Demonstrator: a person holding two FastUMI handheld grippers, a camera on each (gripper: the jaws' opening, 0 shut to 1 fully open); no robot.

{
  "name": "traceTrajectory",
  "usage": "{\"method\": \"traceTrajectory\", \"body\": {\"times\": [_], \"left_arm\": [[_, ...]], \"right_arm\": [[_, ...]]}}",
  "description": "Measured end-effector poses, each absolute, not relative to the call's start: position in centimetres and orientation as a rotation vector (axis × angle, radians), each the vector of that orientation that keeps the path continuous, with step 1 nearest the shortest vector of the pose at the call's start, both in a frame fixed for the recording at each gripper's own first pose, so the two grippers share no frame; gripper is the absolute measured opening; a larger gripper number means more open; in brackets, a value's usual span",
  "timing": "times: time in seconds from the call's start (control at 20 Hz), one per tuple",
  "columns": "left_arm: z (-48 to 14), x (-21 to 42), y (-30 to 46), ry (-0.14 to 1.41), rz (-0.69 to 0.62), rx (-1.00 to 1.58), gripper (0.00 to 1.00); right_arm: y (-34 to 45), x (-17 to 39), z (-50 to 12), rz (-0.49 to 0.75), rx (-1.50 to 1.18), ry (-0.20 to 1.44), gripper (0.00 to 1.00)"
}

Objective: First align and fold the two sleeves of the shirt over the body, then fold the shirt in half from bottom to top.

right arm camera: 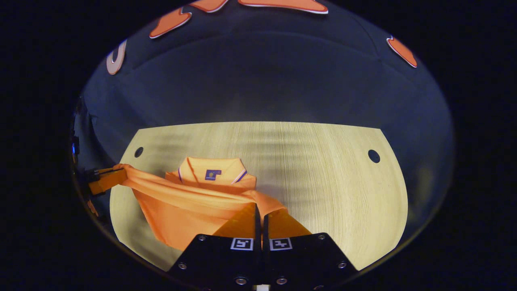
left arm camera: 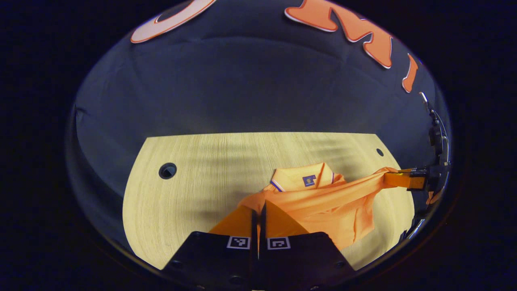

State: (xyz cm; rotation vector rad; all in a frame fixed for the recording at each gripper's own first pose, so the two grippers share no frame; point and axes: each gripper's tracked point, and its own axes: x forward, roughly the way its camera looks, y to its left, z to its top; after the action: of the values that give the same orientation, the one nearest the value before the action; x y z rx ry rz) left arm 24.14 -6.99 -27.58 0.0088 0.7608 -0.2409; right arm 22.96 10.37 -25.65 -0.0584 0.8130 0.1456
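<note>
An orange polo shirt lies on the light wooden table, its collar with a small purple label toward the far side. My left gripper is shut on one end of a fabric edge. That edge runs taut just below the collar to my right gripper, which pinches the other end. In the right gripper view the shirt is at the left. There my right gripper is shut on the cloth, and my left gripper holds the far end at the left edge.
The table has round holes near its far corners. Bare wood spreads to the left of the shirt in the left gripper view and to the right of it in the right gripper view. Dark booth cloth rises behind the table.
</note>
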Motion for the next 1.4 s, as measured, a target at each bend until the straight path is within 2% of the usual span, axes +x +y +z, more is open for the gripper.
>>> {"method": "traceTrajectory", "body": {"times": [0.1,0.2,0.3,0.35,0.45,0.5,0.55,0.75,0.95,1.4], "left_arm": [[-29.0,25.1,-7.4,0.77,-0.223,0.007,0.02],[-29.7,26.1,-7.6,0.762,-0.204,0.027,0.07],[-30.5,26.9,-7.8,0.746,-0.19,0.033,0.1],[-30.0,26.5,-8.2,0.744,-0.206,0.022,0.11],[-30.2,25.9,-7.8,0.732,-0.195,0.027,0.7],[-30.2,26.2,-7.7,0.722,-0.189,0.034,0.99],[-30.2,26.5,-8.0,0.707,-0.187,0.039,0.97],[-28.3,26.6,-8.0,0.64,-0.173,0.069,0.97],[-23.4,26.0,-8.4,0.529,-0.162,0.092,0.97],[-5.3,19.7,-11.4,0.195,-0.184,0.104,0.96]], "right_arm": [[10.5,24.4,-27.1,0.135,-0.066,0.808,0.02],[10.8,25.4,-28.1,0.14,-0.071,0.792,0.04],[11.1,25.9,-29.0,0.133,-0.085,0.79,0.16],[11.3,25.6,-29.2,0.142,-0.09,0.794,0.36],[11.4,25.5,-29.1,0.137,-0.103,0.783,0.76],[11.4,25.6,-29.0,0.131,-0.106,0.773,0.84],[11.6,25.5,-28.7,0.134,-0.101,0.768,0.99],[11.6,25.3,-26.8,0.138,-0.064,0.733,0.99],[10.7,24.5,-22.7,0.134,-0.027,0.661,0.99],[8.1,19.1,-9.5,0.145,0.037,0.394,0.98]]}}
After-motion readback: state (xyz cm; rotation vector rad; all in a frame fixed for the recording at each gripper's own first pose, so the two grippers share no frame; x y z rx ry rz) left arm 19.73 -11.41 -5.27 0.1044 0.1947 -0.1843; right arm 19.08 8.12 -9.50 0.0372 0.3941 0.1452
